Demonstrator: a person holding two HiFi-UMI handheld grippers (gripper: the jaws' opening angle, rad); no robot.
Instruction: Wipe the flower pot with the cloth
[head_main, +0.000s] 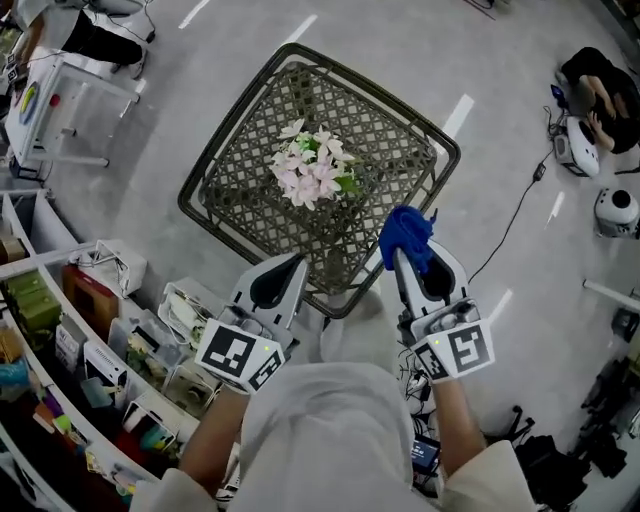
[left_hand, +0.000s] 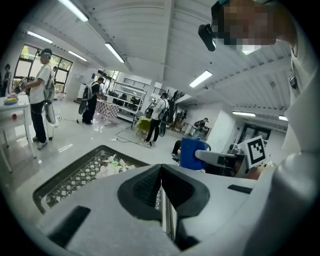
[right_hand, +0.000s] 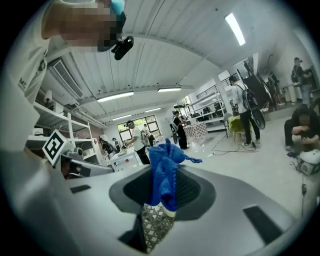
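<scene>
Several flowers (head_main: 312, 165) on lattice table (head_main: 238, 172), left tongs (head_main: 292, 265) closed empty, right tongs (head_main: 410, 258) gripping cloth (head_main: 405, 232)

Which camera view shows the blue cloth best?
The right gripper view: the blue cloth looms large, clamped in the right gripper. The head view shows it small from above; the left gripper view, a blue patch.

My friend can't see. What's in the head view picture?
The right gripper holds a blue cloth at the edge of a lattice table bearing pink and white flowers. The left gripper, shut and empty, is beside it.
</scene>
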